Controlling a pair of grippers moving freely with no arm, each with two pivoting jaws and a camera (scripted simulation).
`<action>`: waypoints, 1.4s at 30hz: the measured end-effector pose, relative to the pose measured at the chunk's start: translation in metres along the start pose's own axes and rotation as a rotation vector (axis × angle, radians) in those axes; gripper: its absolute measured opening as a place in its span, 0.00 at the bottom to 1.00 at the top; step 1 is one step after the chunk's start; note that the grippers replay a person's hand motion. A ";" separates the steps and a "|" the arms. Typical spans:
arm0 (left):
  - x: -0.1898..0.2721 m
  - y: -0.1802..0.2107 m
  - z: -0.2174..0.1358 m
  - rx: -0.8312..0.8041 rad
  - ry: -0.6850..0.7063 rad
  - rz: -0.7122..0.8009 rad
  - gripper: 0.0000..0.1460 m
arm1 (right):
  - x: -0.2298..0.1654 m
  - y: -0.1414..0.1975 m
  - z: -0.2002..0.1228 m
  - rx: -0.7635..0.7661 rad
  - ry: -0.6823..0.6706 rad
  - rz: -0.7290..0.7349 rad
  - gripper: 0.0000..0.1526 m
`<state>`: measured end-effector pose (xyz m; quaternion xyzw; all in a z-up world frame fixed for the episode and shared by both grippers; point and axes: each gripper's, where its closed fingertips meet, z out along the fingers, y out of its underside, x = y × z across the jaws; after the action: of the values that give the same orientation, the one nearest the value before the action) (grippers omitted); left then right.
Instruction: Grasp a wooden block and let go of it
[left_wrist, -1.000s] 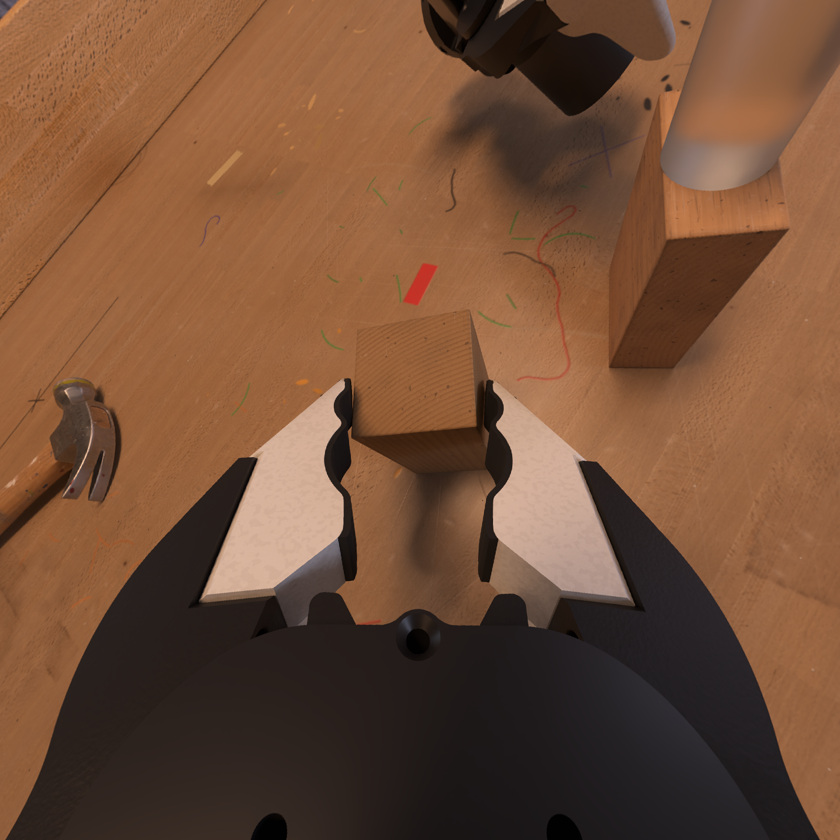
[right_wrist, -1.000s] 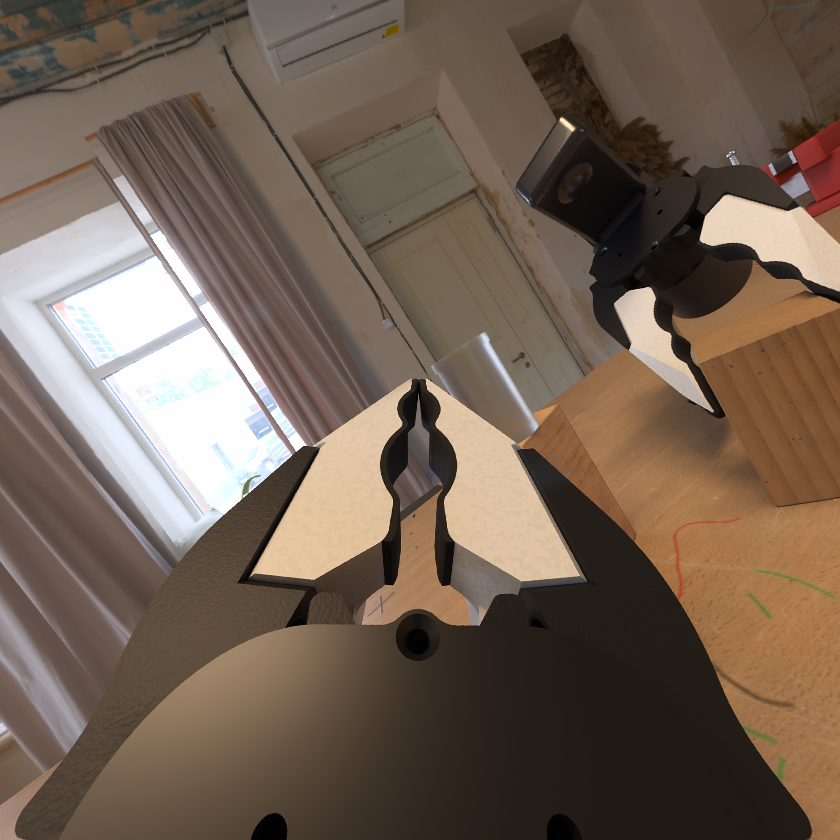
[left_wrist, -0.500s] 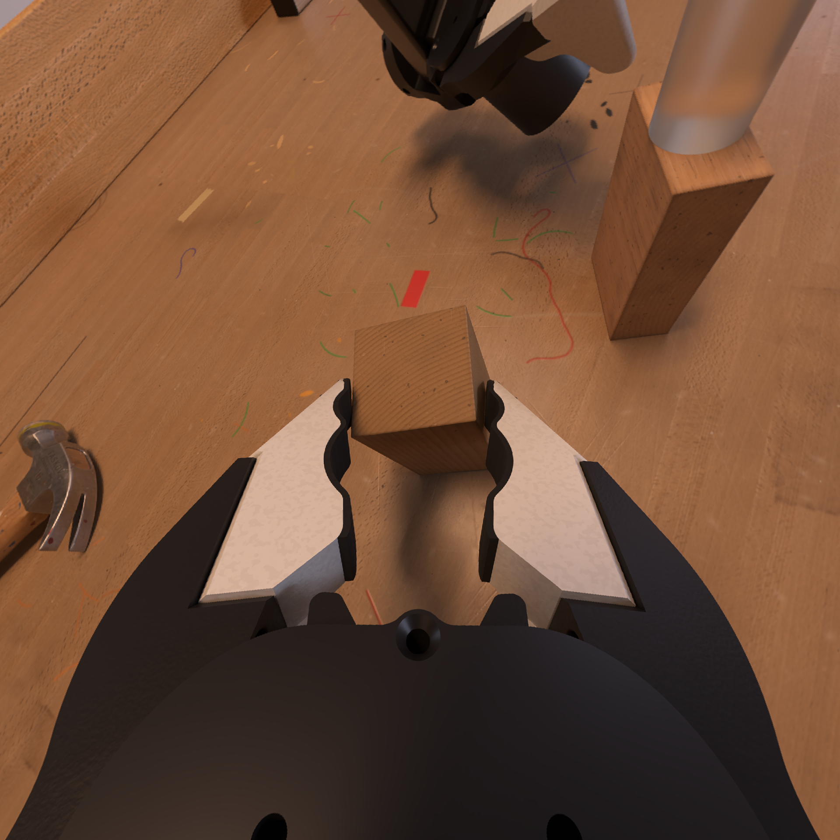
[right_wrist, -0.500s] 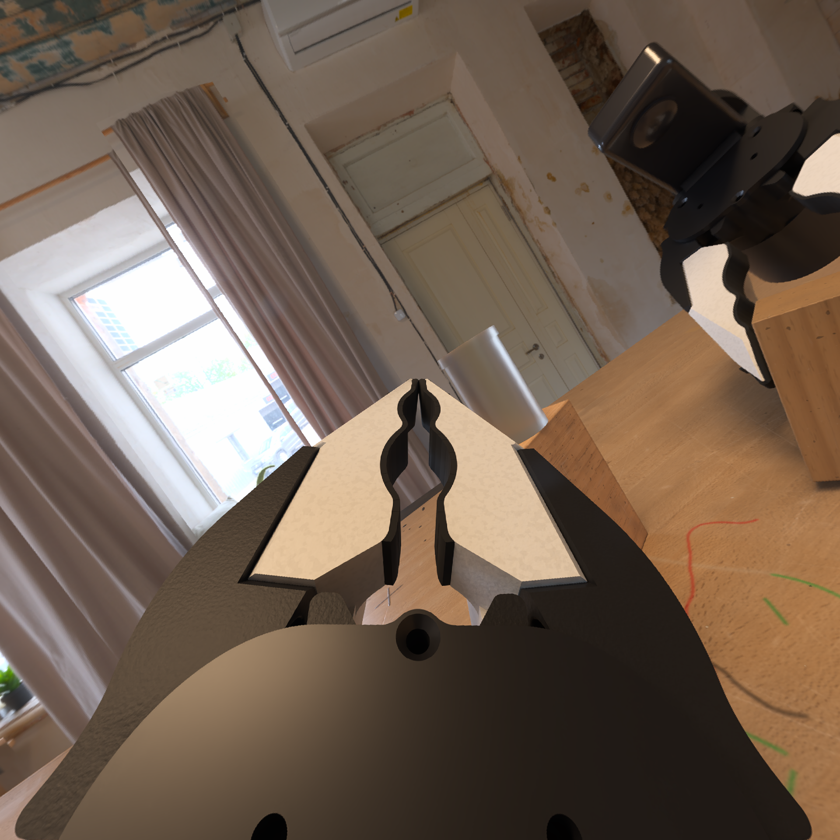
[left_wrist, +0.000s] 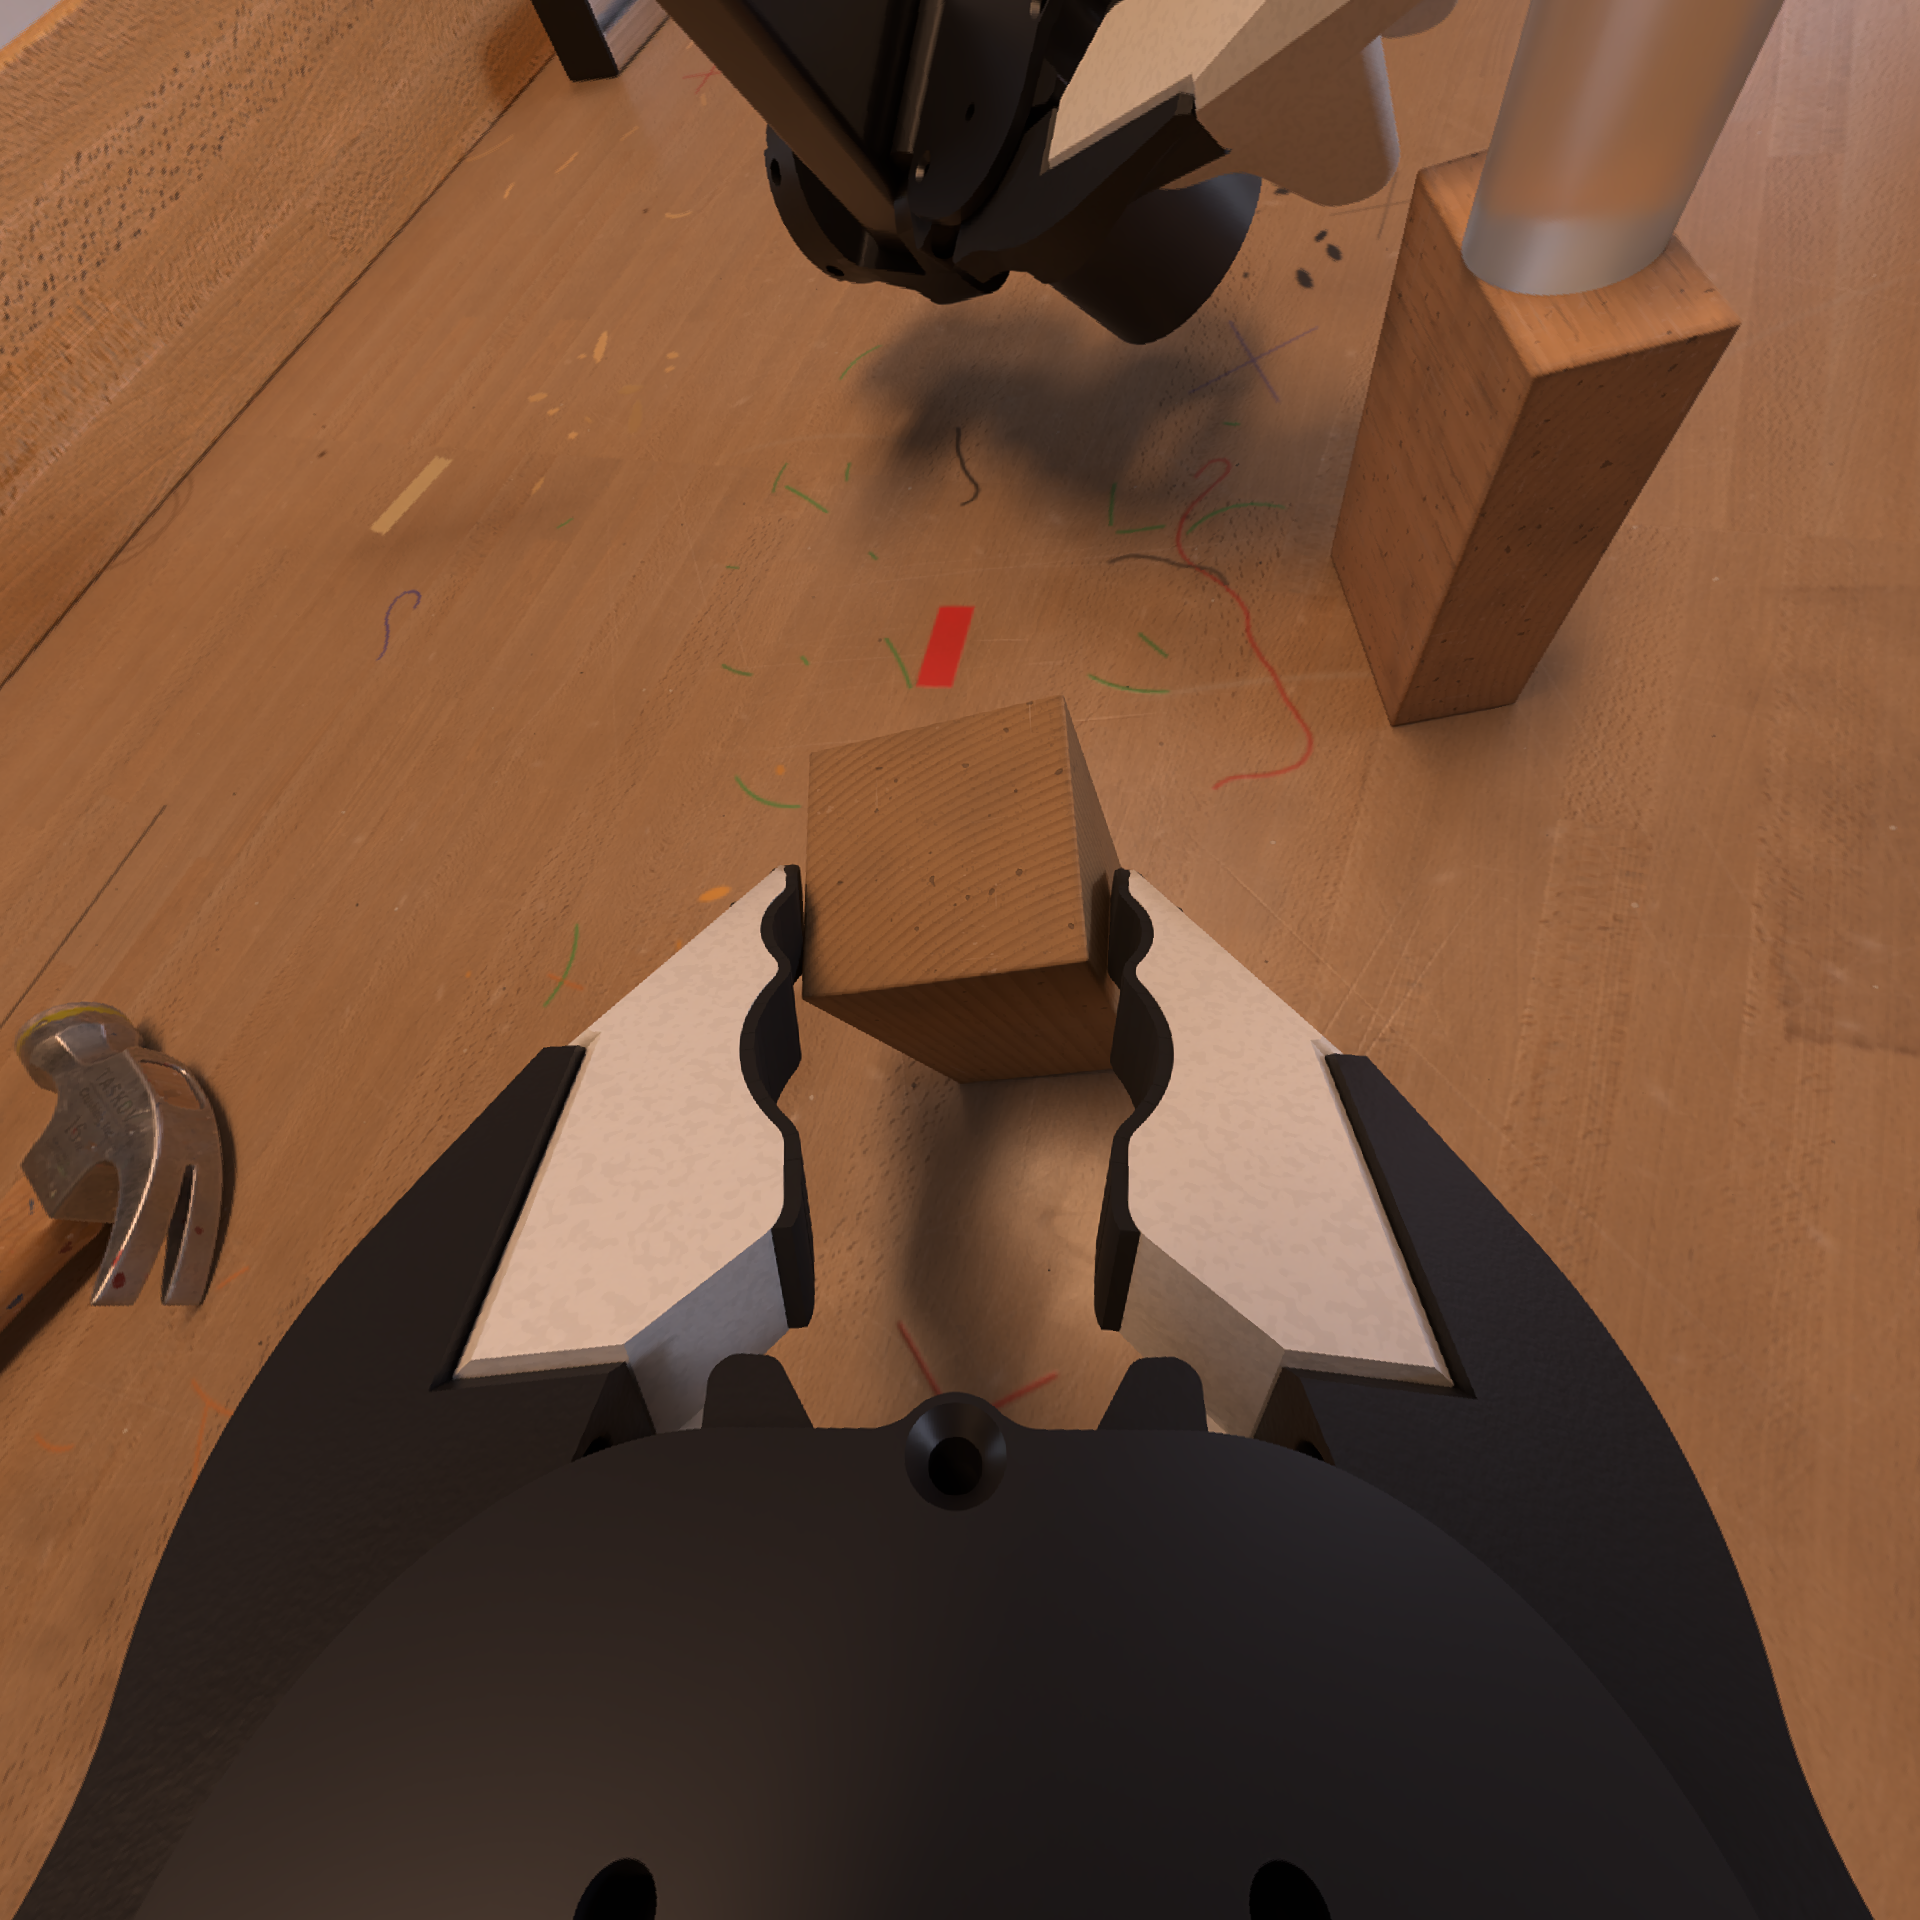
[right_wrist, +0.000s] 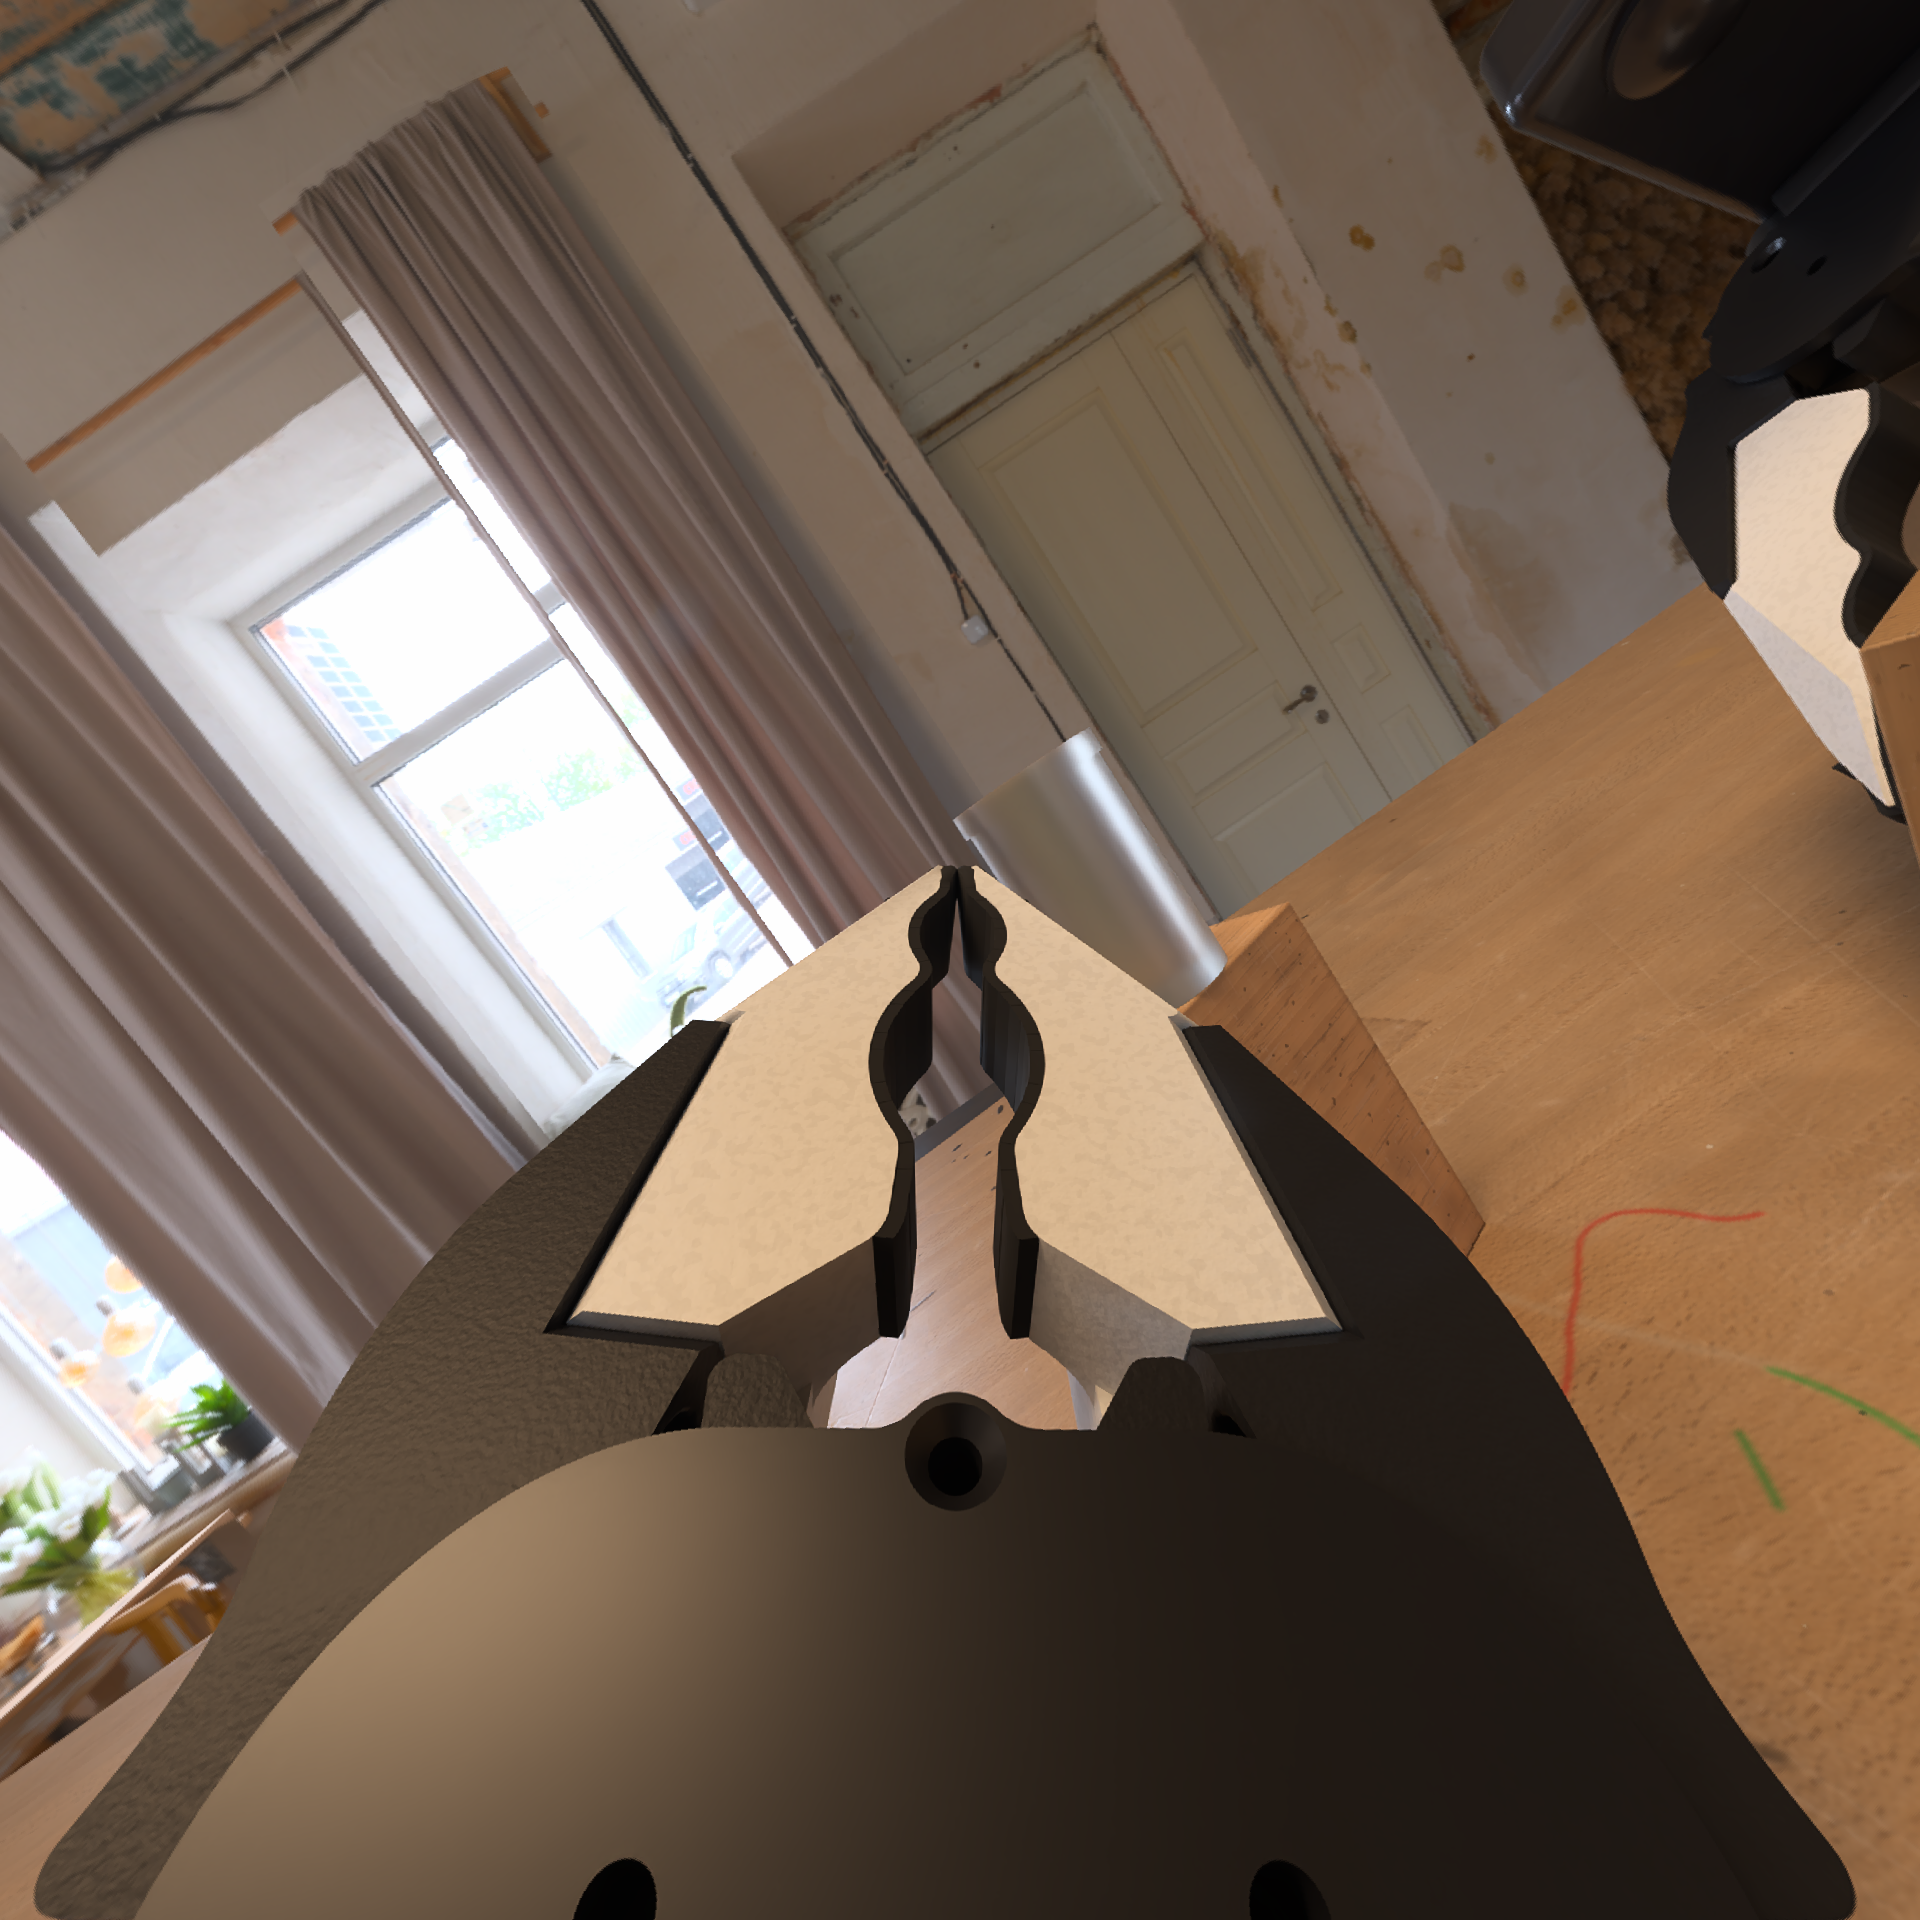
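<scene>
Hammer (left_wrist: 120, 1164) head stamped; left claw (left_wrist: 956, 883) pinching cube (left_wrist: 951, 883); right claw (right_wrist: 956, 878) pressed together.

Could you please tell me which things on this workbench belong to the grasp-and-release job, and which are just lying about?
Part of the job:
- wooden cube, clamped off the bench
- left gripper, shut on it

Lying about:
- tall wooden block
- metal cylinder standing on it
- hammer
- red strip
- right gripper, shut, holding nothing

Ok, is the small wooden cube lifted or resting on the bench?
Lifted: the small wooden cube hangs clamped in the left gripper, its shadow separate on the wooden bench below.
</scene>
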<state>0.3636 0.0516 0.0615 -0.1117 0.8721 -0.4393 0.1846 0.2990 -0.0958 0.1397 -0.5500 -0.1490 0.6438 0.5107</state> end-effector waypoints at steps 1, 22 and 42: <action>0.000 0.000 0.000 -0.001 0.000 0.001 0.41 | 0.000 0.000 0.000 -0.003 -0.004 0.000 0.00; 0.004 -0.019 -0.018 0.035 -0.070 0.002 0.59 | -0.011 0.001 0.000 0.005 -0.049 -0.058 0.00; 0.085 -0.100 -0.009 0.194 -0.048 0.033 0.60 | -0.004 0.001 0.000 0.009 0.003 -0.070 0.00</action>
<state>0.2866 -0.0314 0.1280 -0.0895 0.8225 -0.5158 0.2225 0.2980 -0.0995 0.1416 -0.5429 -0.1644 0.6256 0.5356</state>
